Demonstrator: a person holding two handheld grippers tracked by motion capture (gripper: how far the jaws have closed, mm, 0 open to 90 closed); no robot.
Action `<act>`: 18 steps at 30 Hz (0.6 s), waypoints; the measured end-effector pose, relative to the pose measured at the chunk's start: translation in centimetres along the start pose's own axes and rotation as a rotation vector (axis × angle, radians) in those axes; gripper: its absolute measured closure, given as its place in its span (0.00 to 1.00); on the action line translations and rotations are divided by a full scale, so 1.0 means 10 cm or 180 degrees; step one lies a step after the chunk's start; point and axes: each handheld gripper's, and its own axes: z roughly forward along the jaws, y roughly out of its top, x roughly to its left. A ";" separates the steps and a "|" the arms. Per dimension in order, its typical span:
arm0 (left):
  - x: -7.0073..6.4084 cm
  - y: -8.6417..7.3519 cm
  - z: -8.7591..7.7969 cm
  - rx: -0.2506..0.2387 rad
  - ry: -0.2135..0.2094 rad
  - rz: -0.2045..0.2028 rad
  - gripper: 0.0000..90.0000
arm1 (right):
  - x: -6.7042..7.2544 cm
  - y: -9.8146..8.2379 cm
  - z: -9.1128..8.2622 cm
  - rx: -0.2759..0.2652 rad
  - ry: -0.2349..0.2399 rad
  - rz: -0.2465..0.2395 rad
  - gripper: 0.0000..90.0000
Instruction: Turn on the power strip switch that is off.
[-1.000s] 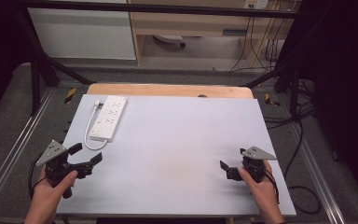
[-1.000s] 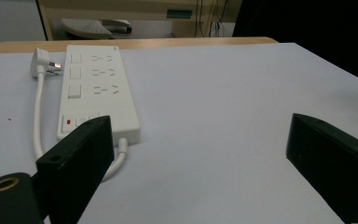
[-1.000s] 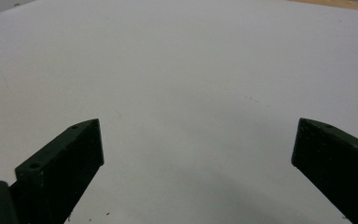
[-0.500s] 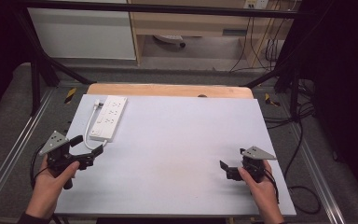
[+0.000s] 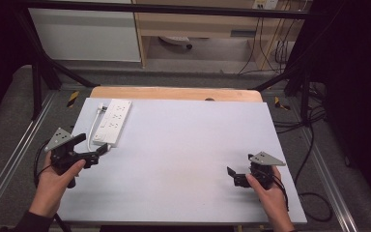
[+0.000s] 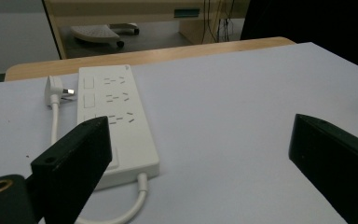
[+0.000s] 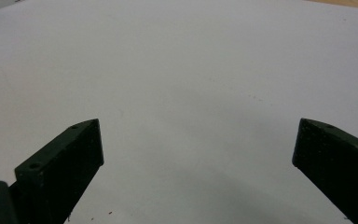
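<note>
White tabletop (image 5: 188, 159) under dim light, wooden edge at the far side, dark floor and cables beyond. Nearest, at the table's front right: right gripper (image 5: 236, 178), jaws spread wide, holding nothing, resting low over bare surface, well apart from anything else. At the front left, a little farther in: left gripper (image 5: 96, 153), jaws likewise parted and empty, aimed at the near end of the power strip (image 5: 112, 122). Seen along its jaws, the power strip (image 6: 114, 121) lies just ahead, flat on the table, between the jaw lines but toward the left one, not yet touched. White cord (image 6: 121, 215) curling out of the strip's near end and running along its side to the plug (image 6: 56, 88), which lies loose beside the far end. Judging by this, barely begun: approach nearly made, grasp of the strip not yet done, any lifting or plugging all left to do.
</note>
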 end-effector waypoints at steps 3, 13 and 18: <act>0.02 0.04 0.02 -0.0003 0.0014 0.0020 0.07 | 0.00 0.00 0.00 -0.0001 -0.0004 0.0007 0.03; 0.08 0.15 0.13 0.0055 0.0040 0.0089 0.07 | 0.00 0.00 0.00 0.0001 -0.0005 0.0023 0.03; 0.09 0.20 0.21 0.0106 0.0059 0.0130 0.07 | 0.00 0.00 -0.01 -0.0011 0.0004 0.0020 0.03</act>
